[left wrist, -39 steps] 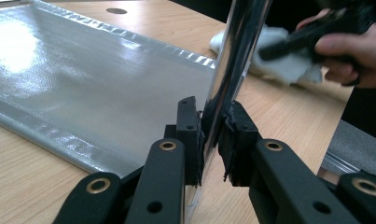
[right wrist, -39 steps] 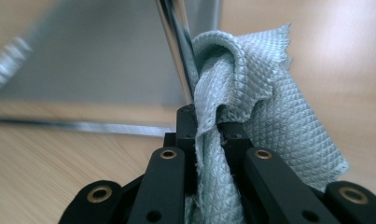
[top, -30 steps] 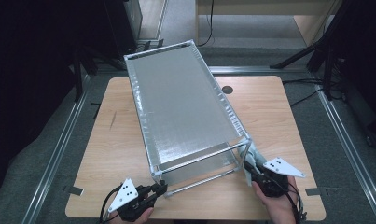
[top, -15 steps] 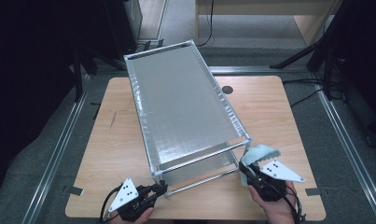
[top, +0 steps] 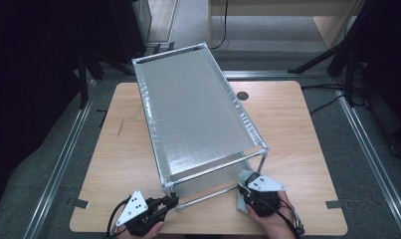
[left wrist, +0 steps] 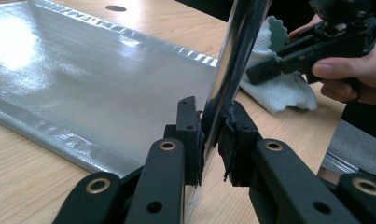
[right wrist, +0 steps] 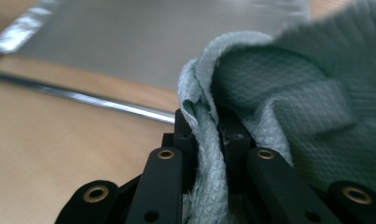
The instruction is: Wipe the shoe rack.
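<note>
Wood under everything: your table (top: 297, 129) carries a chrome-framed rack (top: 198, 114) with grey sheet shelves, standing at a slant across the top, with dark floor and rails around it. The near end of the rack faces you, so both front legs are within reach.

Your left gripper (top: 169, 202) is clamped on the rack's near-left leg (left wrist: 232, 70); in the left gripper view the pads pinch the shiny tube from both sides, jaws narrow, low down near the table. That hold looks meant to steady the rack, so it does not slide or twist while the other hand rubs at it.

Your right gripper (top: 245, 188) has its jaws closed on a pale cloth (right wrist: 279, 107); the right gripper view shows a fold of the weave squeezed between the pads, with the rest bunched loose above and to the right. From above, the cloth sits on the table just beside the near-right leg, under the front corner of the top shelf. Gripping it by a fold leaves a soft wad free to wipe with.

Judging by this, you are wiping the rack's lower front, near the low rail (right wrist: 83, 98). Keep the left clamp firm, and watch that the wad does not snag at the corner joint.
</note>
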`<act>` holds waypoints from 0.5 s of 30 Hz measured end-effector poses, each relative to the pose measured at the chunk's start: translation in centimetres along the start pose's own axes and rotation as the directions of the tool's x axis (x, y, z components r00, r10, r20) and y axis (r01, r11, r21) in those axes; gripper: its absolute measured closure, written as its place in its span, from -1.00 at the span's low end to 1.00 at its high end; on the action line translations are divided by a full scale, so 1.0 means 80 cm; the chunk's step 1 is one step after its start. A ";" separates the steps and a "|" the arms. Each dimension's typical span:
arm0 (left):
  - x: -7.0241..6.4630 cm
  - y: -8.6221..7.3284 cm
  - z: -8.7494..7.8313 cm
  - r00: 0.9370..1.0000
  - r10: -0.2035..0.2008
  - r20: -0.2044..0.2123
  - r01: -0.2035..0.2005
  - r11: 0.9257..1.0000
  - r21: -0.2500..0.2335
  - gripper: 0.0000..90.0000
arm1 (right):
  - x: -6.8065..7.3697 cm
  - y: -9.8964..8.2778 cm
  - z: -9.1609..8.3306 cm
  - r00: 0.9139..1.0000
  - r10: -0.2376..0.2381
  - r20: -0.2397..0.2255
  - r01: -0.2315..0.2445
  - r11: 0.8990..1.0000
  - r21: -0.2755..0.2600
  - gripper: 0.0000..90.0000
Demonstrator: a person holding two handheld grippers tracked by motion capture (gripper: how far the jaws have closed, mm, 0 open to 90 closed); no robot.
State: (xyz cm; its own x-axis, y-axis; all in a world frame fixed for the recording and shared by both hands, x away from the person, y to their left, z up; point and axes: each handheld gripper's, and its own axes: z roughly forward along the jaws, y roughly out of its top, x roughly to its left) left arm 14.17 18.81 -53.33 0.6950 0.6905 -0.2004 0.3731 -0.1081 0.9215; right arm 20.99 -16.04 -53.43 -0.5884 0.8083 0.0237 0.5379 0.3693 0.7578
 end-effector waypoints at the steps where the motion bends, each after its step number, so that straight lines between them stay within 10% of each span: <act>1: 0.000 0.000 0.000 1.000 0.000 0.002 0.000 1.000 0.001 0.75 | -0.003 0.001 -0.002 0.999 0.017 0.027 -0.016 1.000 -0.015 0.79; 6: -0.003 0.000 0.003 1.000 0.005 0.010 -0.005 1.000 0.003 0.75 | -0.010 0.010 -0.026 0.992 0.051 0.120 -0.035 0.991 -0.130 0.80; 15: -0.003 0.000 0.003 1.000 0.009 0.010 -0.009 1.000 0.003 0.76 | -0.008 0.046 -0.085 0.984 0.093 0.153 -0.025 0.918 -0.395 0.81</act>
State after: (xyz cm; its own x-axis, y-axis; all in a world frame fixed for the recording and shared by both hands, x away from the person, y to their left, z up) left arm 14.17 18.48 -53.41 0.7044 0.6825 -0.1950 0.3686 -0.1169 0.9222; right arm 19.26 -18.32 -46.23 -0.4364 0.8997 -0.0064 0.2702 0.1379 0.9529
